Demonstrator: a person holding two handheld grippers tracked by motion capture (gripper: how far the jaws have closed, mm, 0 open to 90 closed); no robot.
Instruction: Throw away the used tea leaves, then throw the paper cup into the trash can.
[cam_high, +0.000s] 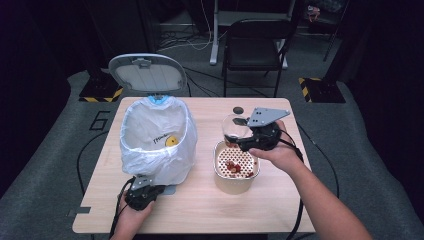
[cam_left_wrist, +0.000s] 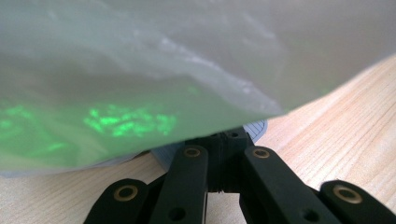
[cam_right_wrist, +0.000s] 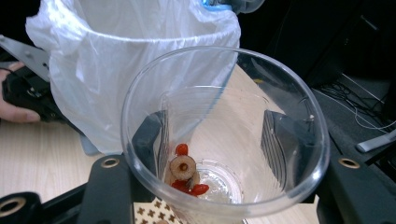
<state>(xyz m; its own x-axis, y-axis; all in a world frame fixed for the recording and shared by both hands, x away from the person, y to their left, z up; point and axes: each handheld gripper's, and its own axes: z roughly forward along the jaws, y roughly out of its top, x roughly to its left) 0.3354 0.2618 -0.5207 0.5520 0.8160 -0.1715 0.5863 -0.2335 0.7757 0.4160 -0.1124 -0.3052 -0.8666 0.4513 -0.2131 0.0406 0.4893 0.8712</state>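
Right gripper (cam_right_wrist: 219, 154) clamps the clear cup (cam_right_wrist: 224, 135), held just above the strainer pot (cam_high: 236, 172); bin (cam_high: 157, 137) lies to its left. Left gripper (cam_left_wrist: 224, 149), jaws together, presses the bin pedal (cam_left_wrist: 254, 128).

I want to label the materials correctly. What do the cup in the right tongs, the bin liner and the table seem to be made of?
Cup: clear, glossy, probably plastic; the tongs' jaws show through its wall.
Bin liner: thin translucent white plastic film, wrinkled and draped over the rim.
Table: light wood or wood-look laminate, matte, with visible grain lines.
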